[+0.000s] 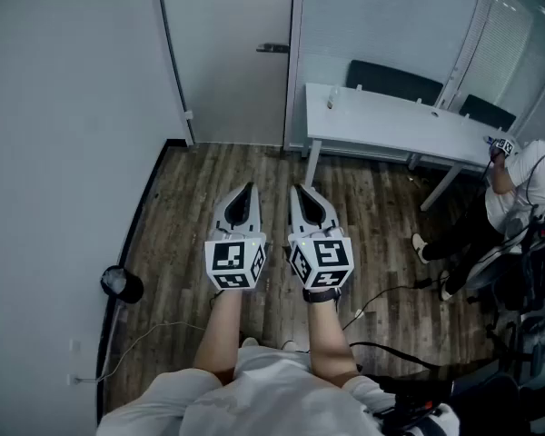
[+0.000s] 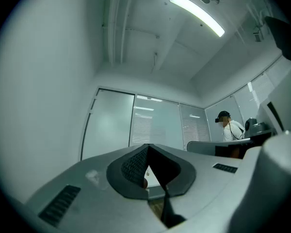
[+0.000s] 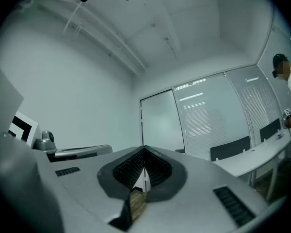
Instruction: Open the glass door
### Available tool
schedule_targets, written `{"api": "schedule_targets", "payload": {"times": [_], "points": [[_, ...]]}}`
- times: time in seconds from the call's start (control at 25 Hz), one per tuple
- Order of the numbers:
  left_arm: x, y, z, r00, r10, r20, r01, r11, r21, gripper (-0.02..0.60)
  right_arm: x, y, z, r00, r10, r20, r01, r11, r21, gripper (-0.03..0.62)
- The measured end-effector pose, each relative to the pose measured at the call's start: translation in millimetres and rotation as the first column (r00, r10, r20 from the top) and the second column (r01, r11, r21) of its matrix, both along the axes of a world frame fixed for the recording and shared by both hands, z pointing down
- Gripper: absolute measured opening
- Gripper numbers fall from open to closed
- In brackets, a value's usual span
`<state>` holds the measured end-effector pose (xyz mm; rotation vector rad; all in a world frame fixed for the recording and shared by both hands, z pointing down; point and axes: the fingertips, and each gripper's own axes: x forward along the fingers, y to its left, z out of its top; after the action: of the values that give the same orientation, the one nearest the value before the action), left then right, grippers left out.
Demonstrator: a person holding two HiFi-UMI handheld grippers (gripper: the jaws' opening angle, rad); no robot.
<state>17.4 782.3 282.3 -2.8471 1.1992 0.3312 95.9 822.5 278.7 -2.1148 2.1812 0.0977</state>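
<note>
The glass door (image 1: 227, 62) stands shut, well ahead of my two tools and a little to their left. Its pane is frosted and pale, with a short dark handle (image 1: 272, 48) at the right edge. Its top is cut off in the head view. My left tool (image 1: 247, 189) and right tool (image 1: 300, 191) both have their jaws together, with the dark ribbed pads (image 2: 133, 168) meeting. Below them is a wooden plank floor (image 1: 200, 189).

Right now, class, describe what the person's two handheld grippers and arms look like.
The pale grey, tapered plastic left gripper and the matching right gripper have dark ribbed pads inside their jaws. Each carries a white cube with black square markers at its rear. The forearms are unsleeved.
</note>
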Motion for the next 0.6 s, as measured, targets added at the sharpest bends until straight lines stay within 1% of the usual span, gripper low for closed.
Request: {"api": "schedule_targets", "payload": {"times": [0.2,0.44,0.6], "points": [[10,12,3,1.0,-0.017,-0.003,0.017,1.0,-0.014,0.0,6,11,3,1.0,-0.014,-0.018,0.014,1.0,-0.008,0.002],[22,24,15,0.999,-0.046,-0.006,0.046,0.998,-0.043,0.0,10,26,13,0.998,-0.053,-0.029,0.052,0.998,-0.022,0.003],[34,37,19,0.998,-0.058,0.005,0.058,0.997,-0.046,0.0,26,38,15,0.998,-0.064,-0.014,0.063,0.998,-0.025,0.002]]}}
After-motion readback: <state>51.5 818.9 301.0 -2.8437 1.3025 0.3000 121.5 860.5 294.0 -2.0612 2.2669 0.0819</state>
